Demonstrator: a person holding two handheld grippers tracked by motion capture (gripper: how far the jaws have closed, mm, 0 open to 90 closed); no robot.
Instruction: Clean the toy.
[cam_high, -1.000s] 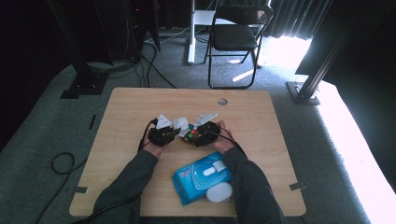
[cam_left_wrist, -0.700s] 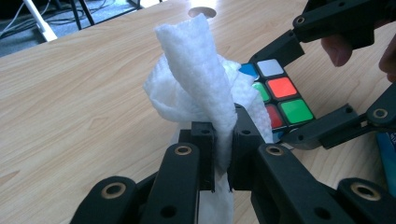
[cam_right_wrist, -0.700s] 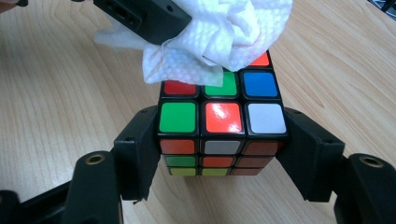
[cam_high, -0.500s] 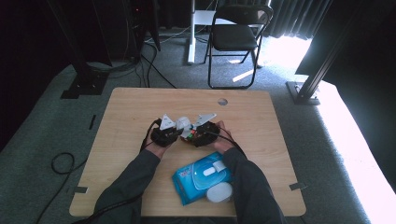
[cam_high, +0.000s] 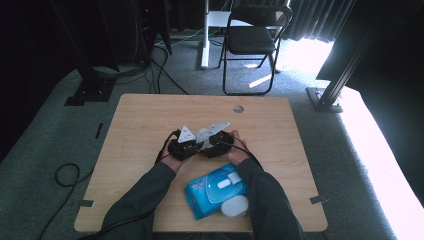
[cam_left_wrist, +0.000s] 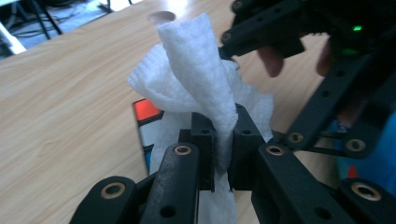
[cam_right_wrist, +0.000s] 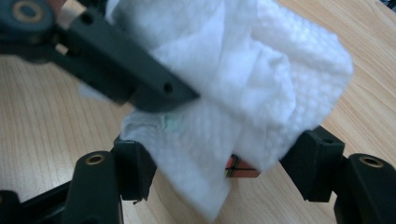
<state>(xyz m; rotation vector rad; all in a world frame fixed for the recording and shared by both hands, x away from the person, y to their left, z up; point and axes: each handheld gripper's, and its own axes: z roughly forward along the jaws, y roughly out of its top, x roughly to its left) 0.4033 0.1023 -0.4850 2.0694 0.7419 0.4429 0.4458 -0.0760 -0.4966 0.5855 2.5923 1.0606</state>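
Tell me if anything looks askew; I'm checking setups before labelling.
Nothing is damaged or spilled. The wipe is bunched rather than flat, pinched in the left gripper and draped over a coloured cube. The wipes pack lies at an angle near the table's edge.

Lab or studio recording space, grey carpet (cam_high: 45, 140), bare wooden counter (cam_high: 140, 120), black rig stands (cam_high: 345, 65), floor cables (cam_high: 65, 175), dark curtains (cam_high: 320, 15), folding chair (cam_high: 252, 40), white desk leg (cam_high: 205, 35).

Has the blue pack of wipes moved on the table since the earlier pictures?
No. The blue pack of wipes lies in the same spot near the table's near edge, between the forearms.
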